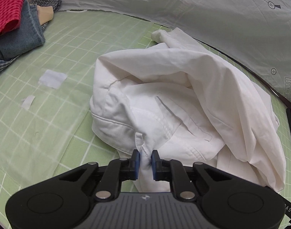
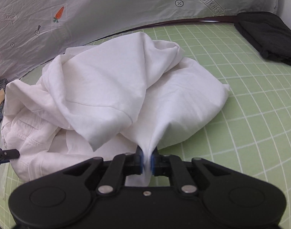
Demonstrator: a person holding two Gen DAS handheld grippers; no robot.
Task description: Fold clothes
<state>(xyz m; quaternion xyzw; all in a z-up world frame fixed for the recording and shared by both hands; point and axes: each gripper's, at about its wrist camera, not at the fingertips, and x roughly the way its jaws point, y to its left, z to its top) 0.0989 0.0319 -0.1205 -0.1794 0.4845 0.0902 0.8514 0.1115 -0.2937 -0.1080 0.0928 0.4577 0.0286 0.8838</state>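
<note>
Your white garment [image 1: 176, 95] lies bunched in the middle of both frames, spreading up and away from each gripper. Your left gripper [image 1: 145, 159] sits at bottom centre of its view, blue pads pressed together on a seamed edge of the garment. Your right gripper [image 2: 147, 159] is likewise at bottom centre of its view, pinching a gathered fold of the same garment. The green grid mat [image 1: 49, 114] lies under it all, with two white patches [image 1: 52, 78] at left. A clothes pile [image 1: 15, 24] fills the left view's upper left; a black cloth [image 2: 267, 36] sits upper right in the right view. A grey printed sheet [image 2: 107, 7] backs the mat.
</note>
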